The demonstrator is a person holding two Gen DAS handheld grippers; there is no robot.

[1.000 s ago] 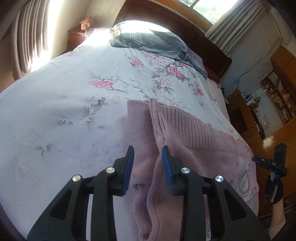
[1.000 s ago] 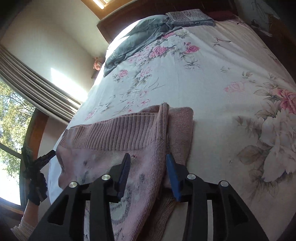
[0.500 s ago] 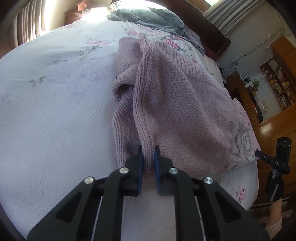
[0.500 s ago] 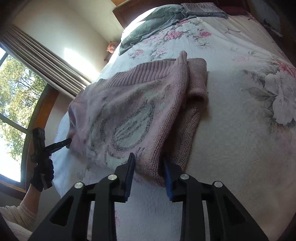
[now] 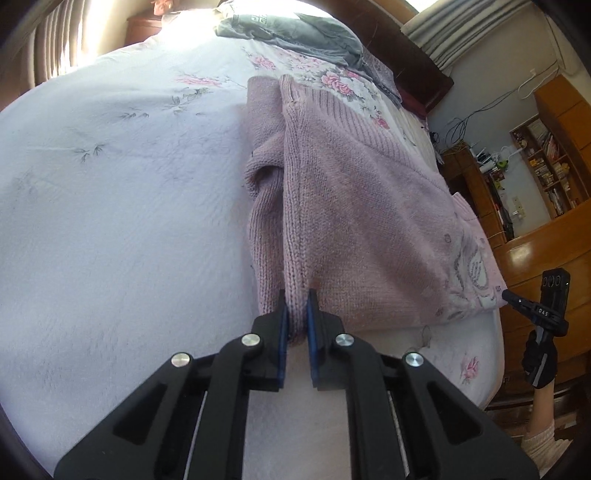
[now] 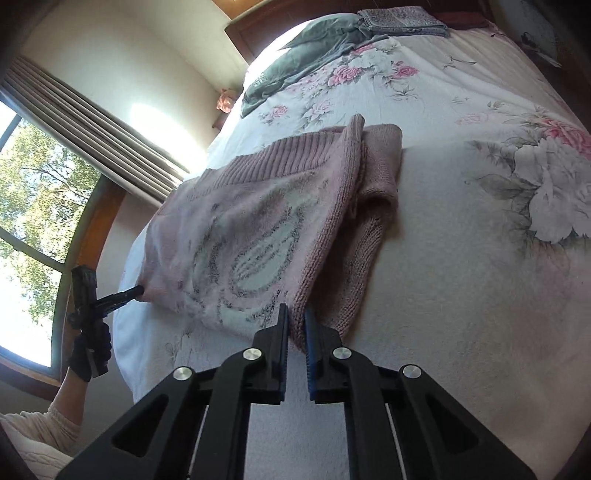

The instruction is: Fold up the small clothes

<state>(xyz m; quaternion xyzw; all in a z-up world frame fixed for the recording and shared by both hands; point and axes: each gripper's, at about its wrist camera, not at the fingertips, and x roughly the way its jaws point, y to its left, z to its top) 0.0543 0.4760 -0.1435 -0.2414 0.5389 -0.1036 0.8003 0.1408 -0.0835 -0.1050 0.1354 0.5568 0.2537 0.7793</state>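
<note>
A small pink knitted sweater lies on the flowered bedspread, with a sleeve folded in along each side. My left gripper is shut on the sweater's near left corner. In the right wrist view the sweater shows a pale grey pattern on its front, and my right gripper is shut on its near right corner. Each gripper shows up small in the other's view, the right gripper at the sweater's right edge, the left gripper at its left edge, both held by gloved hands.
Grey clothes and a folded patterned cloth lie near the dark wooden headboard. A window with curtains is on the left side of the bed. Wooden shelves stand on the right.
Both grippers went from open over the sweater down to its near corners and shut on them. The right one was still open half a second ago.
</note>
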